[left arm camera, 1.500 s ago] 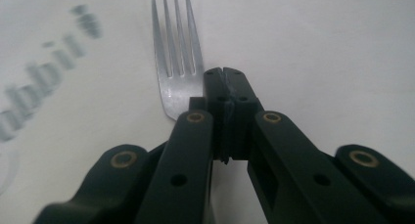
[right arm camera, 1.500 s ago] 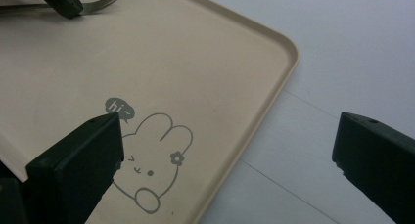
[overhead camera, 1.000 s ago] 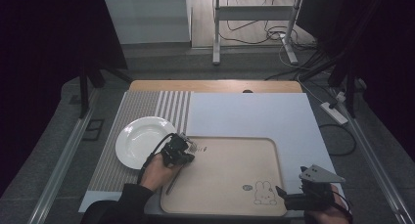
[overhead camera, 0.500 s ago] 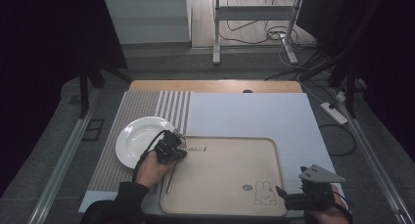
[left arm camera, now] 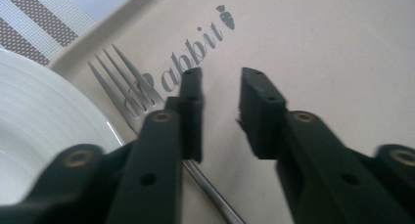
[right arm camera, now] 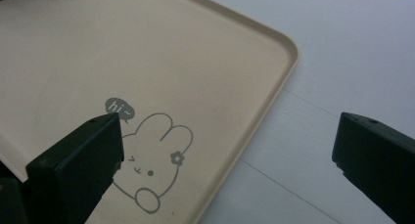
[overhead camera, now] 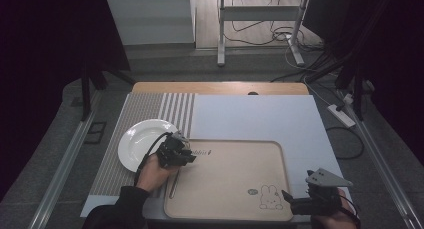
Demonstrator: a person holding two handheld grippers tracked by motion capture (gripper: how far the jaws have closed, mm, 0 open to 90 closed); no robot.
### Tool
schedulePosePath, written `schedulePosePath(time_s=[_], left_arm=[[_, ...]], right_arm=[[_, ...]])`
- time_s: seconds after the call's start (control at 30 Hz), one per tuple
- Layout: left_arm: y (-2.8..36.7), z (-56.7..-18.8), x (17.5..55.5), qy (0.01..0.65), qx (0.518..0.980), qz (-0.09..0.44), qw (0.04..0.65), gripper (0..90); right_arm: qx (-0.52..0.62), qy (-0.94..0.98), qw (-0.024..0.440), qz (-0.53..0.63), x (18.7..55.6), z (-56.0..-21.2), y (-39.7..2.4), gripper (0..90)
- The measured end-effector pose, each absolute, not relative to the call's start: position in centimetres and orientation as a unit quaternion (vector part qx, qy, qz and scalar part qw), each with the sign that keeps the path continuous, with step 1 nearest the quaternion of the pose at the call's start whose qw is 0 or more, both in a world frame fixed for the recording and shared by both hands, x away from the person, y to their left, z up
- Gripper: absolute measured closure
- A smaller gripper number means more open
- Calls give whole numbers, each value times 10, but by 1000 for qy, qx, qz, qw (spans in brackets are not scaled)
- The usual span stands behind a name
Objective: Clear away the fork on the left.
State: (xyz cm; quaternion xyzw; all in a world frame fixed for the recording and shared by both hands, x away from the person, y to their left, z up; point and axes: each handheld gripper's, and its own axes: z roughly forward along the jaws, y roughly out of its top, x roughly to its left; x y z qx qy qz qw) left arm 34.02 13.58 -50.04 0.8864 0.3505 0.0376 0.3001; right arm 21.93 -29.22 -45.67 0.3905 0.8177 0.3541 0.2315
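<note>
Fork (left arm camera: 128, 89) freed (left claw (left arm camera: 220, 114) just opening)

Left gripper (overhead camera: 191, 156) jaws just parted, empty; right gripper (overhead camera: 286, 196) jaws wide apart.

We opened left gripper (left arm camera: 220, 111) jaws, released fork (left arm camera: 128, 92) onto tray (overhead camera: 280, 154) by left edge, beside plate (overhead camera: 137, 139).

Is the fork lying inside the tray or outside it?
Inside. The fork lies flat on the tray, its prongs over the printed word, beside the plate.
</note>
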Motion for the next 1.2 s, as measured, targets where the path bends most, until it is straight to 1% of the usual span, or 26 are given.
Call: schedulePosePath(time_s=[0.07, 0.2, 0.23, 0.27, 0.33, 0.53, 0.7, 0.73, 0.77, 0.87, 0.93, 0.97, 1.0, 1.1, 1.13, 1.17, 1.2], left_arm=[[136, -499, 339, 350, 886, 40, 302, 624], [138, -496, 335, 343, 887, 51, 303, 505], [139, -495, 335, 344, 886, 53, 305, 505], [140, -494, 334, 343, 886, 53, 307, 465], [142, -493, 334, 346, 882, 48, 316, 451], [146, -491, 332, 344, 877, 37, 333, 359], [148, -491, 330, 344, 876, 31, 336, 298], [151, -491, 329, 345, 875, 29, 339, 260], [151, -491, 329, 345, 875, 29, 339, 243], [154, -490, 326, 349, 872, 26, 342, 224], [156, -490, 325, 351, 870, 24, 345, 189], [156, -490, 324, 350, 870, 25, 346, 154], [157, -490, 324, 351, 870, 28, 345, 154], [157, -490, 322, 350, 869, 37, 347, 94], [157, -489, 322, 350, 869, 40, 346, 54], [157, -489, 321, 348, 870, 45, 346, 54], [157, -489, 320, 343, 872, 49, 345, 36]], right_arm=[[391, 818, 231, 354, 219, -457, -292, 0], [391, 818, 232, 354, 219, -457, -292, 0], [391, 818, 232, 354, 219, -457, -292, 0], [391, 818, 232, 353, 219, -457, -292, 0], [391, 818, 232, 354, 219, -457, -292, 0], [391, 818, 232, 353, 219, -457, -292, 0], [391, 818, 232, 353, 219, -457, -292, 0], [391, 818, 232, 353, 219, -457, -292, 0], [391, 818, 232, 353, 219, -457, -292, 0], [391, 818, 232, 353, 219, -457, -292, 0], [391, 818, 232, 353, 219, -457, -292, 0], [391, 818, 233, 352, 219, -457, -292, 0], [391, 818, 233, 352, 219, -457, -292, 0], [391, 818, 233, 352, 219, -457, -292, 0], [391, 818, 233, 352, 219, -457, -292, 0], [391, 818, 233, 352, 219, -457, -292, 0], [391, 818, 233, 352, 219, -457, -292, 0]])
